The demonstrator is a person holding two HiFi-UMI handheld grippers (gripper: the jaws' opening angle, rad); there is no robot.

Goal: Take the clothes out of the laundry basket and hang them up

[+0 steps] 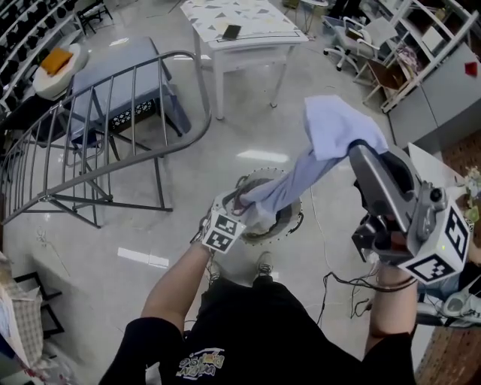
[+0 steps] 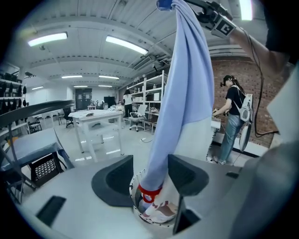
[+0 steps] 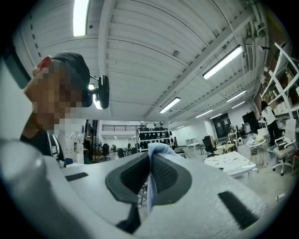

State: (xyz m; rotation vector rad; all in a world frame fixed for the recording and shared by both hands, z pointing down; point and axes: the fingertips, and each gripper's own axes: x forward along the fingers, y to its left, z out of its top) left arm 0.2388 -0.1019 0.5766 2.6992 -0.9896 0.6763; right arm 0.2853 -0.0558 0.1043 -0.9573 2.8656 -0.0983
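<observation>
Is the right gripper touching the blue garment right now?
Touching. Right gripper view: the right gripper has its jaws shut on a fold of the blue garment.

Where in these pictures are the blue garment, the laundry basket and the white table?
blue garment point(image 1: 337, 129): head view, its bunched upper end.
laundry basket point(image 1: 295, 222): head view, right side of its rim.
white table point(image 1: 240, 16): head view, its patterned top.
</observation>
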